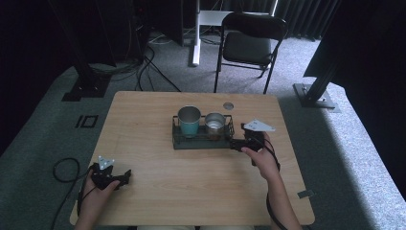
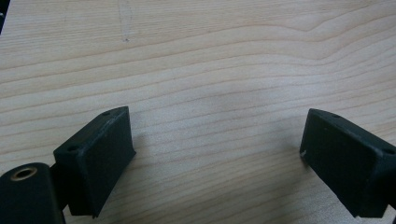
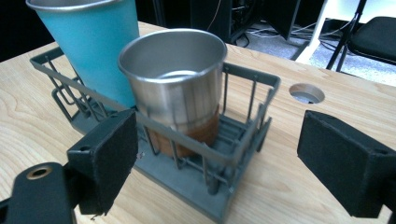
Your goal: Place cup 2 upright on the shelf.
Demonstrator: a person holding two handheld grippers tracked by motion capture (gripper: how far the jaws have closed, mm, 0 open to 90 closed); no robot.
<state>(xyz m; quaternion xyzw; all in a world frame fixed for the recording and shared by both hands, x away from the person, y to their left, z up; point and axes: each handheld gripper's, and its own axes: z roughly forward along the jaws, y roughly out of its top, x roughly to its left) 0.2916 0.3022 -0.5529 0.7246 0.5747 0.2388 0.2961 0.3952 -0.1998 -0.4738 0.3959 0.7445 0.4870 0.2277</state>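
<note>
Right tongs (image 3: 217, 154) gaped at the wire rack's (image 1: 178, 142) right end, gripping nothing; steel cup (image 3: 180, 88) and teal cup (image 3: 91, 46) stood inside. Left tongs (image 2: 217, 161) gaped over bare desk (image 1: 158, 189) near front-left corner.

floor: we see grey carpet (image 1: 335, 143) with cables (image 1: 143, 67)
furniture: we see a black folding chair (image 1: 249, 43)
backdrop: we see dark curtains (image 1: 311, 14)

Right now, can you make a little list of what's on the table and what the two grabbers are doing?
rack: grey wire rack at the middle of the wooden table
blue cup: blue cup upright in the rack's left end
steel cup: steel cup upright in the right end
right gripper: right gripper open, at the rack's right end, holding nothing
left gripper: left gripper open over bare wood, holding nothing
</note>
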